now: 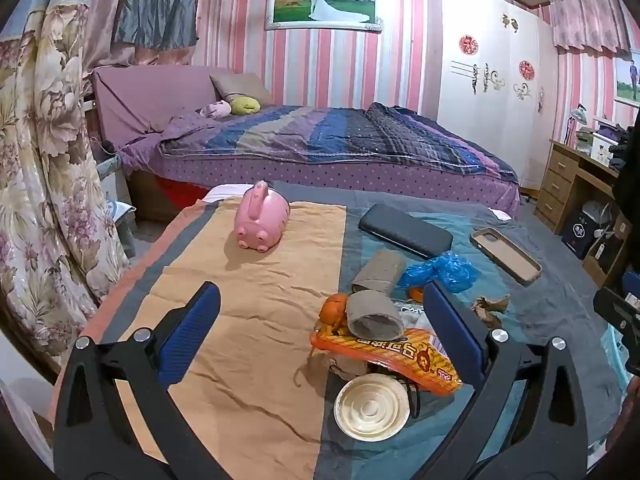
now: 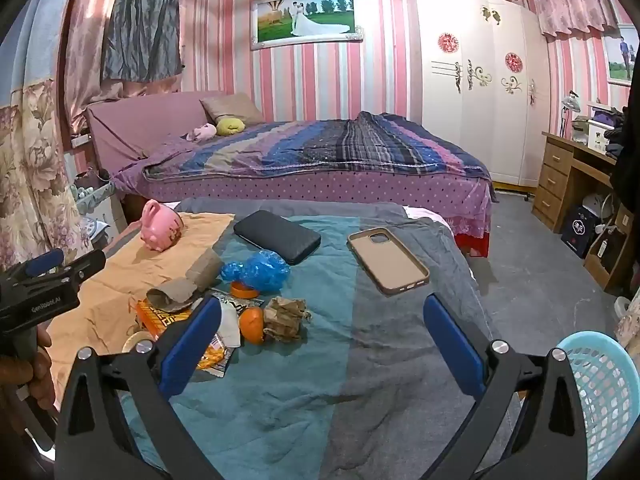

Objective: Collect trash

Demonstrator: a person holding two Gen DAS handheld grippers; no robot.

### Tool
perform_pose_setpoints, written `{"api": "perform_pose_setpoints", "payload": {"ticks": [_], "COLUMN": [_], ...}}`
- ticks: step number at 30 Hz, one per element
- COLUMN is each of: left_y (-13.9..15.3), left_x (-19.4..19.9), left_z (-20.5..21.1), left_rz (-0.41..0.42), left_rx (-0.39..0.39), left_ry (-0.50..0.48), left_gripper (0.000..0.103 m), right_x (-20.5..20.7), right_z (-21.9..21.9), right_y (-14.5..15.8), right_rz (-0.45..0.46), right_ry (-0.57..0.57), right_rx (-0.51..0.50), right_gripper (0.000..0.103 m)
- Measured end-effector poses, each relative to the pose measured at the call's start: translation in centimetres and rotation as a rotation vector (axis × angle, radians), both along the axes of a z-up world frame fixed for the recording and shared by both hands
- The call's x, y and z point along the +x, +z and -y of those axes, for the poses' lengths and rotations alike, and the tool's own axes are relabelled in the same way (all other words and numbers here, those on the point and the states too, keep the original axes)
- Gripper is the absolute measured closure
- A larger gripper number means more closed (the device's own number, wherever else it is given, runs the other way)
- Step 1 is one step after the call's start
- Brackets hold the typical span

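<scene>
Left gripper: fingers spread as wide as they go, holding nothing, hovering tilted down over the trash pile.
Right gripper: fingers likewise fully apart and empty, over the teal and grey part of the cloth.
Worktop: covered by a cloth in orange, teal and grey bands.
Trash pile: gathered near the seam between the orange and teal bands.
Cardboard tubes: 2, one lying on the orange snack wrapper, the other just behind it.
Round lid: white, flat on the cloth, nearest the left gripper, touching the wrapper's edge.
Blue plastic bag: crumpled, just beside the tubes.
Orange peel: touching a crumpled brown paper.
Basket: light blue, perforated, at the worktop's right edge by the right gripper.
Other things: pink piggy bank on the orange band; black phone and tan phone case lying apart on the teal and grey.
Person: a hand grips the left gripper's handle.
</scene>
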State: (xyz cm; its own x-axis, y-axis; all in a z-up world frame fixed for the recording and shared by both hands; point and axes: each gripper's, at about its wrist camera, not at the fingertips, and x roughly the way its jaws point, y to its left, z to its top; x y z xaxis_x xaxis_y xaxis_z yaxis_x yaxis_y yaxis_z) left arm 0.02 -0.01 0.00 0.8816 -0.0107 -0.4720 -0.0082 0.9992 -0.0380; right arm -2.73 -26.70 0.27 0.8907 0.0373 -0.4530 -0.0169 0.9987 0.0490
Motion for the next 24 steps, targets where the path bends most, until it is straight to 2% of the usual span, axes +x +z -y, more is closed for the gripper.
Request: {"api": "perform_pose_setpoints", "payload": {"ticks": [11, 17, 20, 24], "left_y": [-0.16, -0.53, 0.18, 0.00], "left_x": [0.17, 0.49, -0.40, 0.04], "left_z": [-0.20, 0.64, 0.12, -0.26], "left_rz": [0.015, 0.034, 0.064, 0.026], "left_rx": [-0.025, 0.025, 0.018, -0.007], "left_ry": [0.026, 0.040, 0.043, 0.027], "left_gripper": [0.005, 0.005, 0.005, 0.005], "right_x": [-0.21, -0.15, -0.01, 0.09], "right_z": [0.04, 0.04, 0.14, 0.34], "right_y": [-0.24, 0.06, -0.01, -0.11], "right_rz": [-0.001, 0.000, -0.002, -0.005], "right_ry": [-0.008, -0.013, -0.014, -0.019], "right_rx": [0.014, 0.019, 0.026, 0.034], "right_gripper": [0.004, 0.004, 0.004, 0.004]}}
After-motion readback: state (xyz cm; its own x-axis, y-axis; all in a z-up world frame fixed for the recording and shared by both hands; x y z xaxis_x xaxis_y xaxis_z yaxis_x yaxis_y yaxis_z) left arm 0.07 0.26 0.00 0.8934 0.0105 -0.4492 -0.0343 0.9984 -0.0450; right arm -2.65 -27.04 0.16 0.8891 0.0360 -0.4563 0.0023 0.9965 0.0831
